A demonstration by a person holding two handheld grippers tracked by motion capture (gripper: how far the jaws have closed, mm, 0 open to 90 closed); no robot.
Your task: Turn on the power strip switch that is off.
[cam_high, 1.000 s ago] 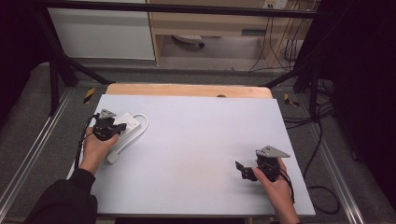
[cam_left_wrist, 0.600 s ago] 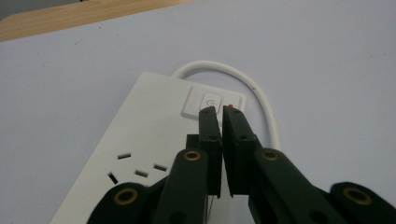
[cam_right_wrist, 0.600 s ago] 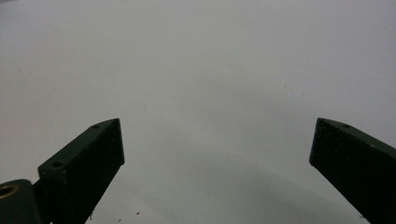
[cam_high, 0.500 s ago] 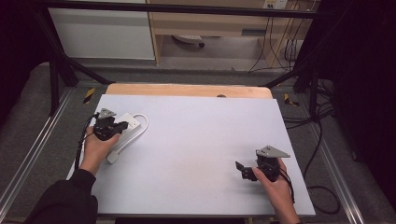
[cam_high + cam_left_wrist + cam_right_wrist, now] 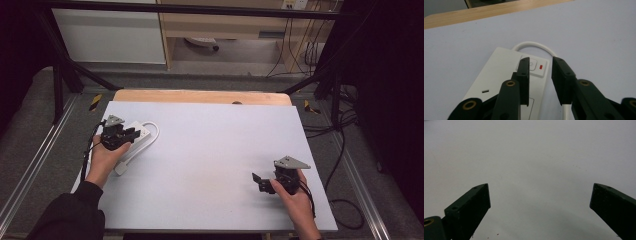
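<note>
A white power strip point(image 5: 142, 131) lies at the table's left side, and its white cable point(image 5: 154, 134) loops round its far end. My left gripper point(image 5: 133, 133) hovers just over it. In the left gripper view the strip point(image 5: 499, 66) lies under the jaws, near its switch with a red light point(image 5: 541, 67). That gripper point(image 5: 540, 64) is open by a narrow gap with nothing held. My right gripper point(image 5: 258, 181) rests low at the front right, pointing left. In the right gripper view it point(image 5: 540, 195) is wide open over the bare table top.
The pale grey table top point(image 5: 220, 145) has a wooden strip point(image 5: 200, 96) along its far edge. Metal rails point(image 5: 360, 175) run along both sides. Black cables point(image 5: 345, 145) trail on the floor to the right. A dark frame bar point(image 5: 200, 10) crosses the back.
</note>
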